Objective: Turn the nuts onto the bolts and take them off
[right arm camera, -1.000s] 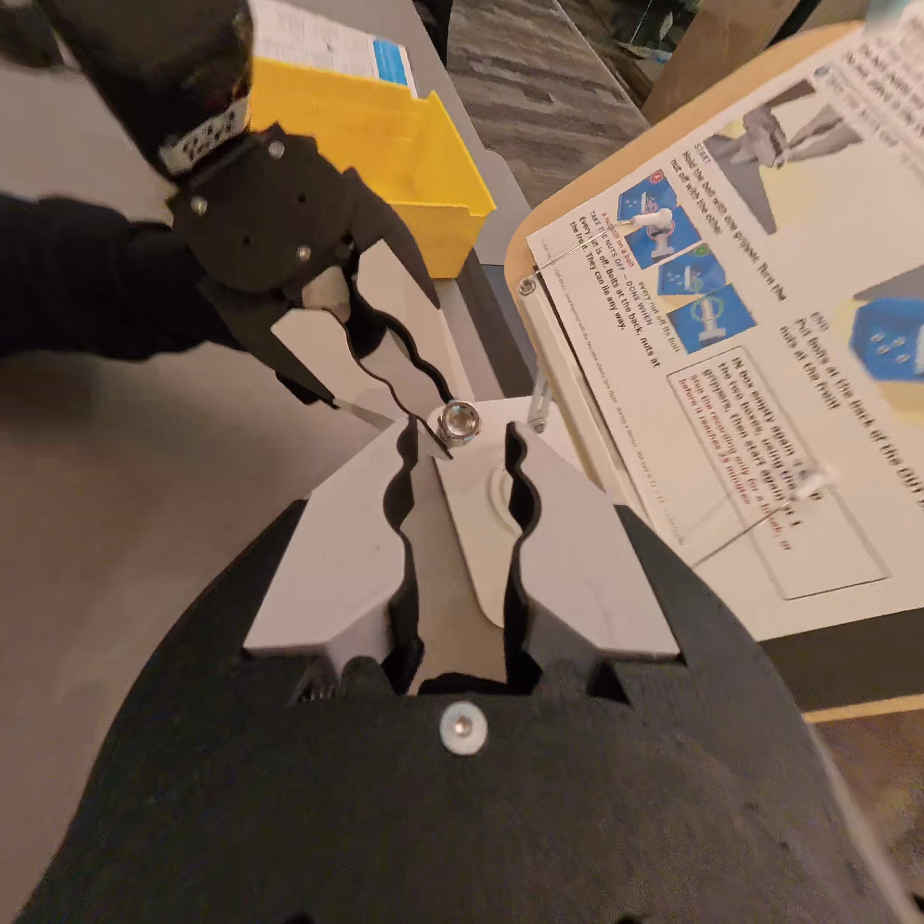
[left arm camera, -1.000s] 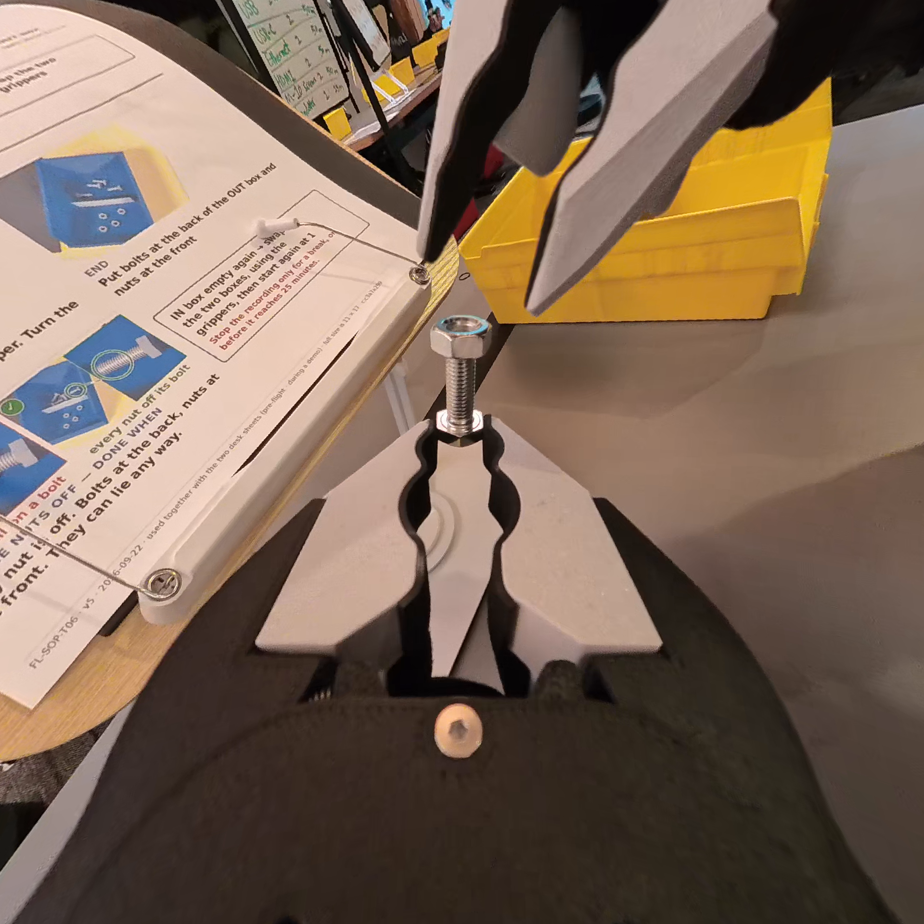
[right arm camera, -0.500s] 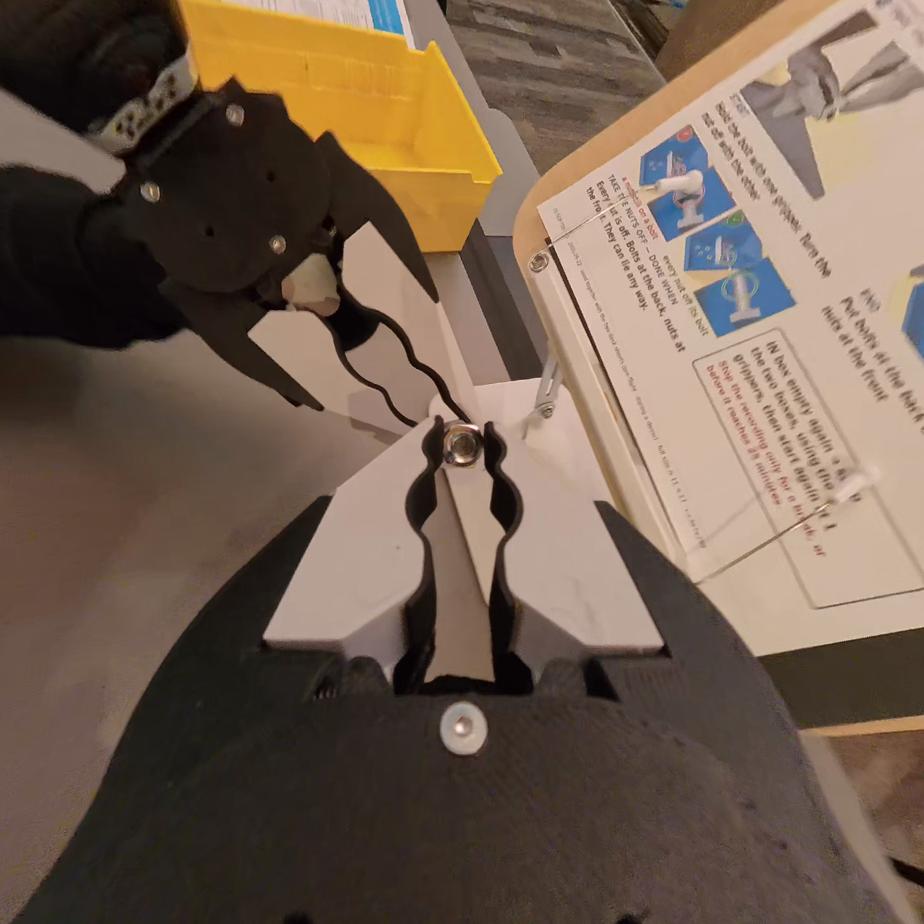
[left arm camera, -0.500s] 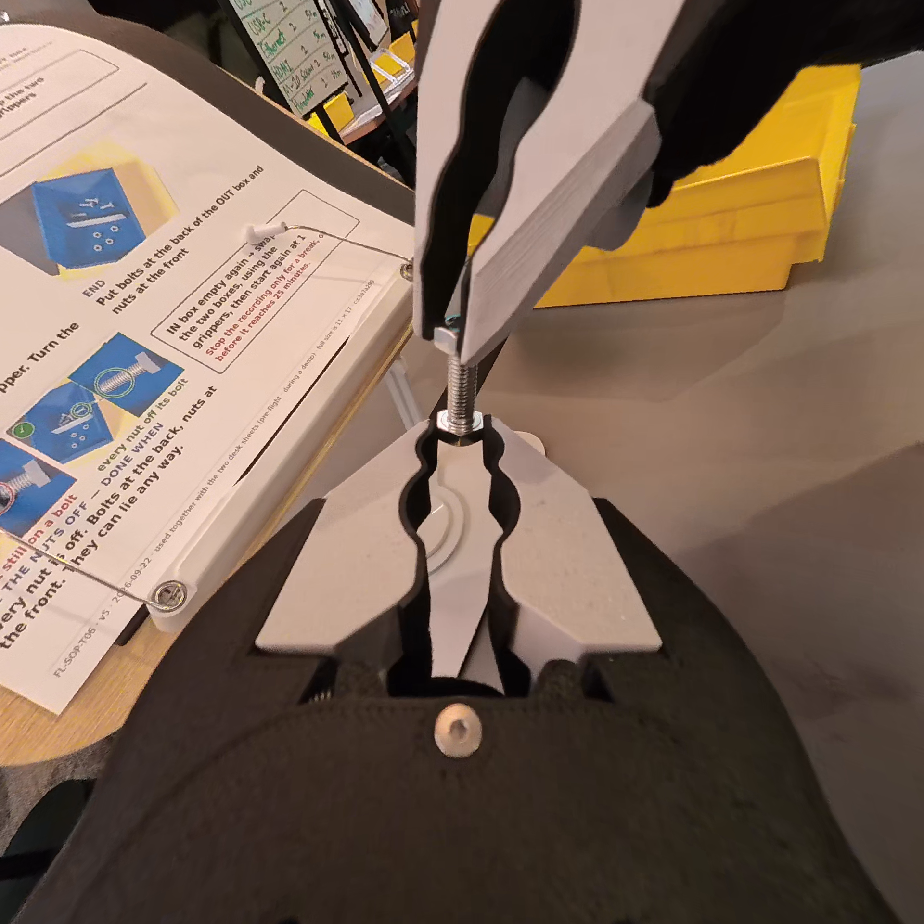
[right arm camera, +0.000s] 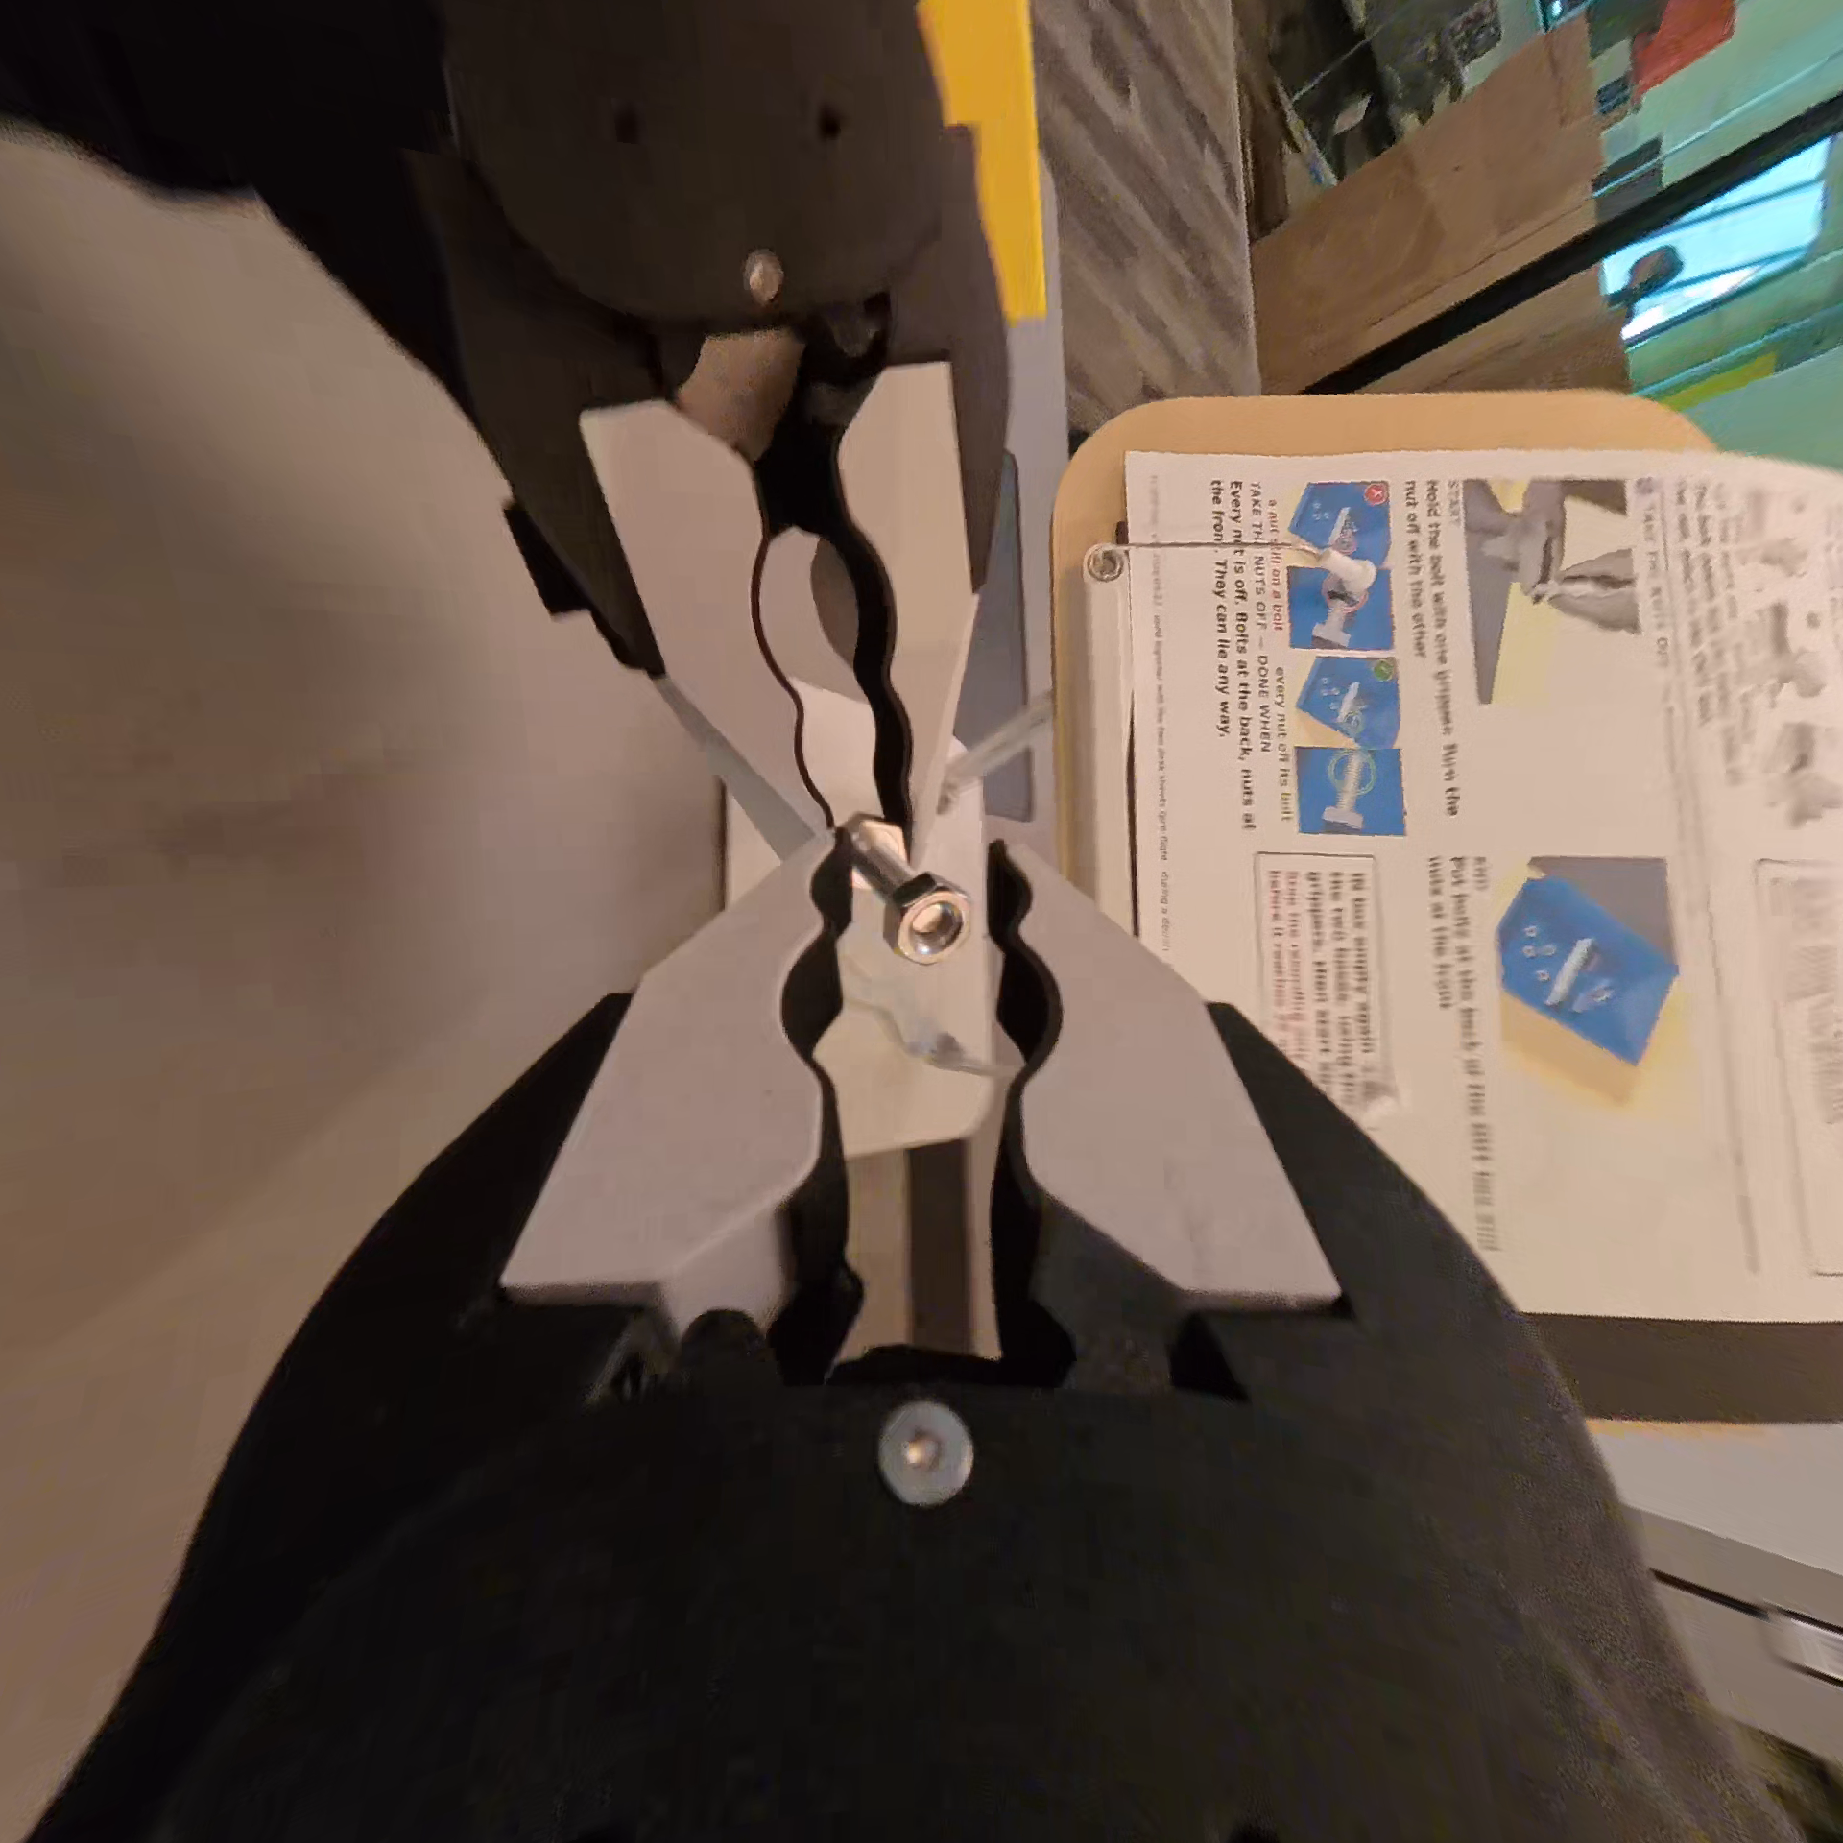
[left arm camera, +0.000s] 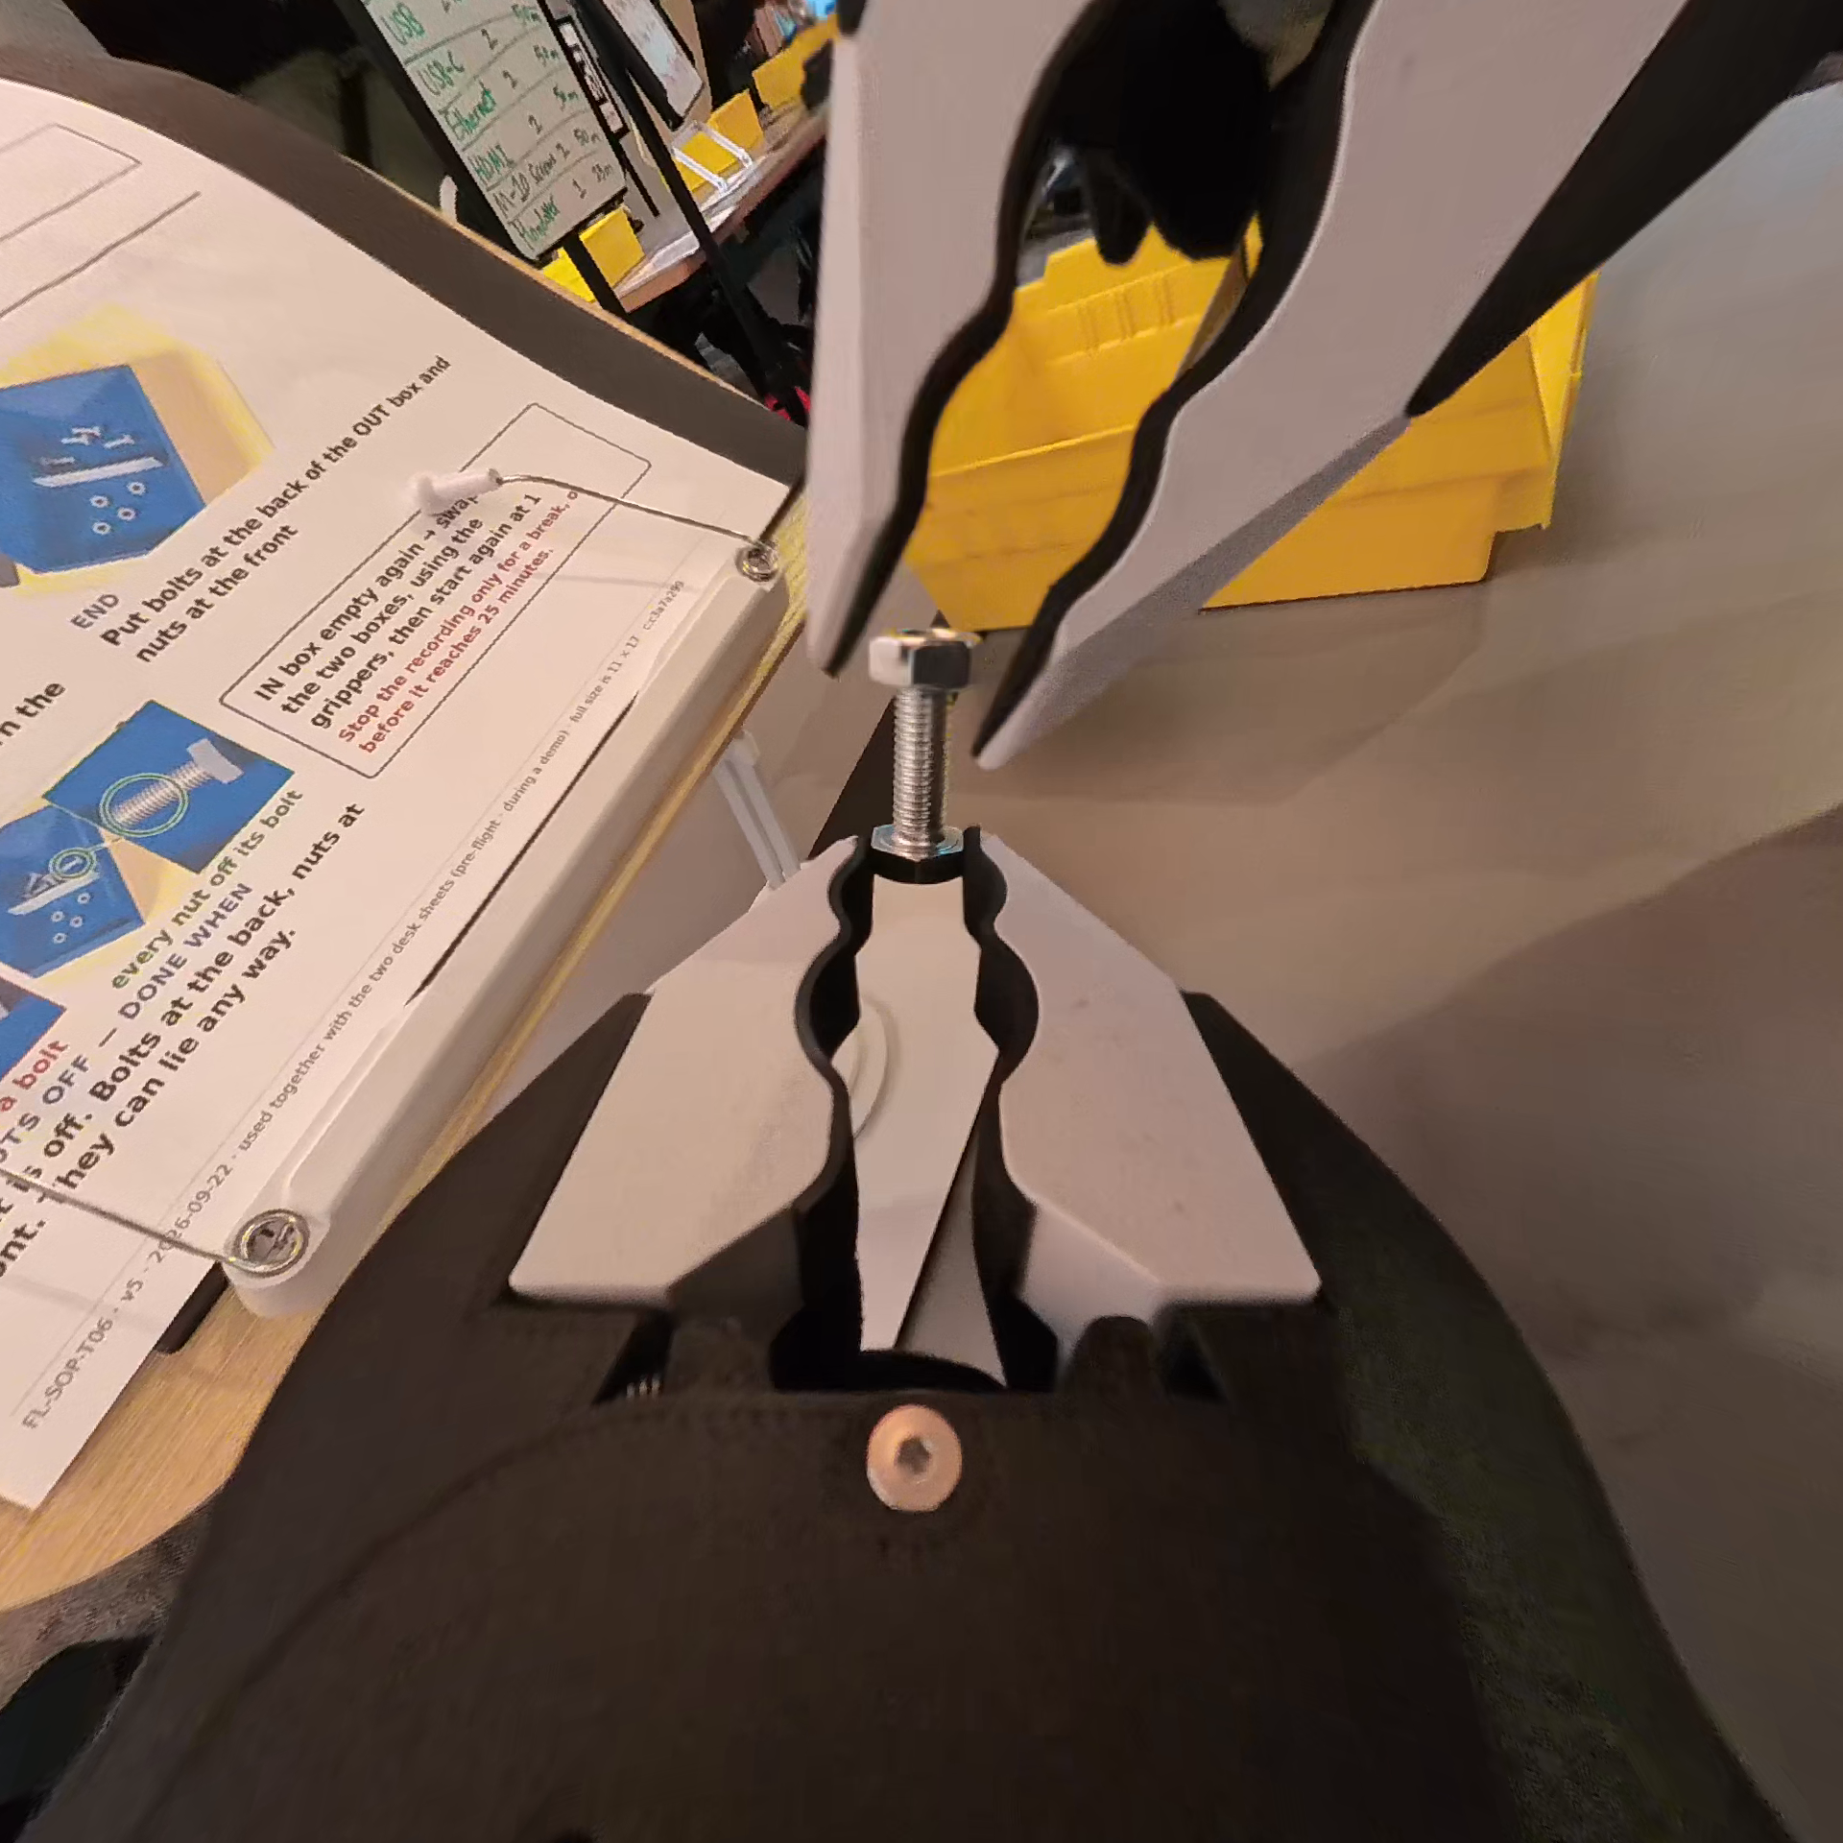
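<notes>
The left hand-held gripper [left arm camera: 918, 848] is closed at its tips on the head of the bolt [left arm camera: 920, 763], which stands upright with its threaded shank pointing away from the camera. A nut [left arm camera: 921, 658] sits at the far end of the shank. The right hand-held gripper [left arm camera: 913, 703] comes down from above with its jaws parted, one tip on each side of the nut and clear of it, holding nothing. In the right wrist view the same bolt [right arm camera: 883, 878] points toward the camera, with the nut [right arm camera: 932, 922] between the spread tips of the right hand-held gripper [right arm camera: 908, 868] and the left hand-held gripper [right arm camera: 868, 823] clamped at the bolt's far end.

The table [left arm camera: 1446, 947] is a plain grey, matte surface. At its far side stands a yellow bin [left arm camera: 1296, 499], partly hidden behind the right gripper's fingers. To the left lies a light wooden board [left arm camera: 100, 1496] with rounded corners, carrying a printed instruction sheet [left arm camera: 299, 698] with blue pictures, pinned down by a white clip bar [left arm camera: 519, 947] with wire arms. In the far-left background stands a whiteboard [left arm camera: 499, 110] on a dark stand, with more yellow bins [left arm camera: 718, 150] on a bench. The right wrist view shows striped grey flooring [right arm camera: 1147, 199] beyond the table and brown cardboard [right arm camera: 1446, 219] at the far right.
</notes>
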A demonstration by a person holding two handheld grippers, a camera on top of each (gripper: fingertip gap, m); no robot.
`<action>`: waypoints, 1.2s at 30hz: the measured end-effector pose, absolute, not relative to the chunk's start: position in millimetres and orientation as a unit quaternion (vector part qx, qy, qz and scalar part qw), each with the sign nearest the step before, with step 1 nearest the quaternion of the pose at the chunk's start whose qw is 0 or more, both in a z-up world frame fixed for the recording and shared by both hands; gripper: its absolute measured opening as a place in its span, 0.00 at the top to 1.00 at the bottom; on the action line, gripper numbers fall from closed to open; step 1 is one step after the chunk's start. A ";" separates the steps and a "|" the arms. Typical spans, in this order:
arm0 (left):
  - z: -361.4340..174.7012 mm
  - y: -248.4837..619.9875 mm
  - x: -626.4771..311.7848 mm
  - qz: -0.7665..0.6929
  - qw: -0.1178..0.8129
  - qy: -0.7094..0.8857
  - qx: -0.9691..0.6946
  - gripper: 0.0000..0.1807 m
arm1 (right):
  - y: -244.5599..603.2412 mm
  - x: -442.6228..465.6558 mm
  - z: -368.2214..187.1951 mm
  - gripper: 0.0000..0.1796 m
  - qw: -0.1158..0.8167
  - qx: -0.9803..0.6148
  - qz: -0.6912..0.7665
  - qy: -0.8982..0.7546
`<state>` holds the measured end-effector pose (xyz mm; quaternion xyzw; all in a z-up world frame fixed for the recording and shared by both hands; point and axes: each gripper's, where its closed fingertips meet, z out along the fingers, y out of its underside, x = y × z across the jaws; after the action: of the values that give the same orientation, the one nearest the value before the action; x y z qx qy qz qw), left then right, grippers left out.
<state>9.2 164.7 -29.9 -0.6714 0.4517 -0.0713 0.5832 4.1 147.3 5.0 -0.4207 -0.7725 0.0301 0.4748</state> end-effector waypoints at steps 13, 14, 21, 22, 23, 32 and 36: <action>-22.9 165.9 4.3 -0.065 0.593 0.442 -0.670 0.91 | 155.3 5.6 4.4 0.90 0.403 -0.589 0.220 -0.665; -22.7 165.9 4.1 -0.066 0.594 0.441 -0.670 0.91 | 155.4 5.3 4.4 0.90 0.404 -0.588 0.219 -0.665; -26.5 166.4 2.2 -0.059 0.585 0.449 -0.673 0.91 | 153.8 3.2 1.3 0.90 0.448 -0.493 0.096 -0.739; -26.7 166.1 2.2 -0.058 0.584 0.451 -0.673 0.91 | 153.3 3.1 0.9 0.90 0.459 -0.463 0.059 -0.756; -27.7 165.3 3.0 -0.062 0.581 0.454 -0.673 0.91 | 152.3 3.2 0.1 0.90 0.467 -0.428 0.019 -0.773; -31.7 162.6 6.6 -0.084 0.572 0.459 -0.675 0.91 | 153.0 0.3 1.8 0.78 0.486 -0.392 -0.028 -0.780; -29.6 165.9 3.5 -0.076 0.579 0.449 -0.677 0.91 | 149.8 5.0 7.2 0.77 0.459 -0.484 0.094 -0.739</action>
<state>3.5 165.9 -29.6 -0.6765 0.4485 -0.0760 0.5791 5.0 149.8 7.2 -0.4838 -0.7390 0.0939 0.4594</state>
